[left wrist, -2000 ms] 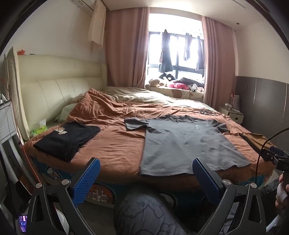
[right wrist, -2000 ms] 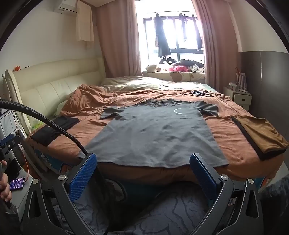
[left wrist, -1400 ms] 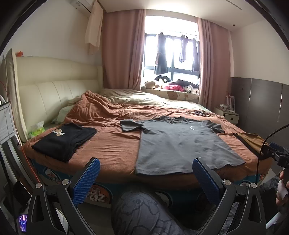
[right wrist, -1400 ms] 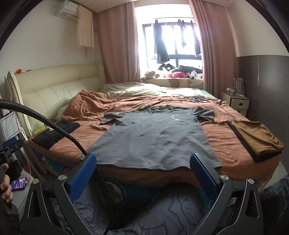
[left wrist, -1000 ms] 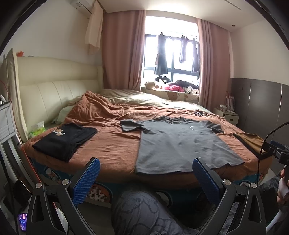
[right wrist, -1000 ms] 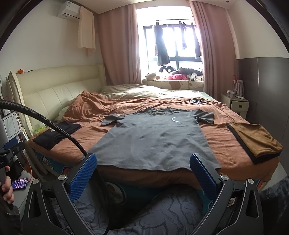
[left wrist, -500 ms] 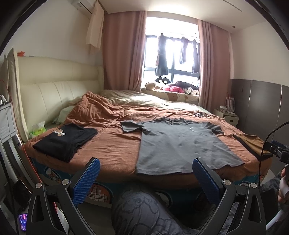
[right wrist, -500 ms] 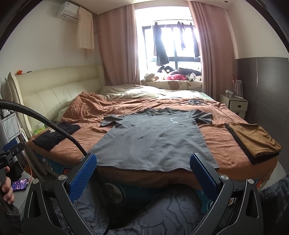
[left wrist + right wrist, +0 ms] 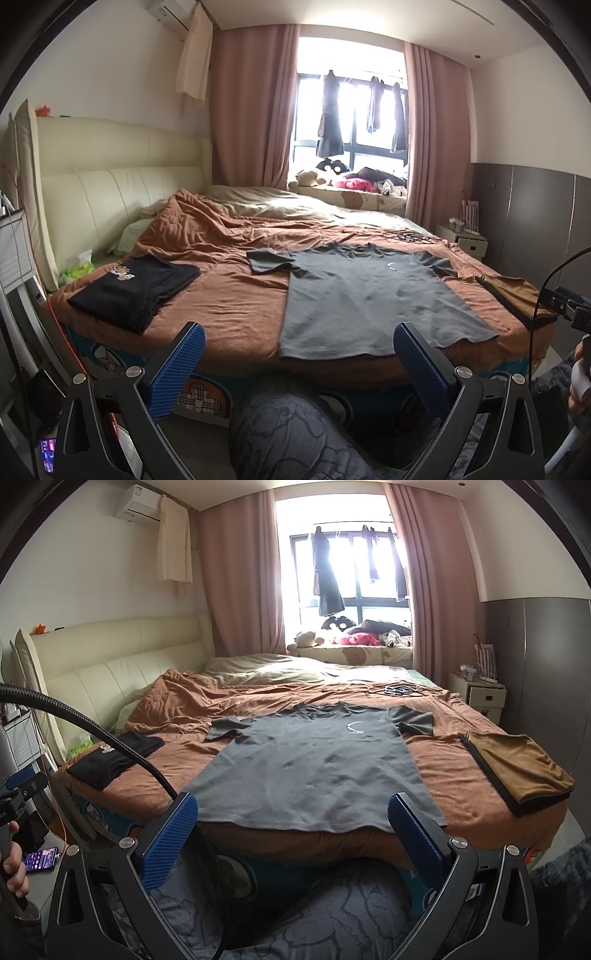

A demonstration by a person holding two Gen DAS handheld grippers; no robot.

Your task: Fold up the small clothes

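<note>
phone [image 9: 40, 859] screen too small to read, right blue fingers [image 9: 413, 843] hiding grey T-shirt [image 9: 314, 771] hem corner

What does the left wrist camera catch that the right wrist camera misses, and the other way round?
Only the left wrist view shows the bear print on the folded black shirt clearly, plus the right claw's handle at its right edge. Only the right wrist view shows the whole folded brown garment, a lit phone low on the left, and a thick black cable. Both show the grey T-shirt spread flat on the bed, the window with hanging clothes, and an open claw in the foreground: left claw, right claw.
</note>
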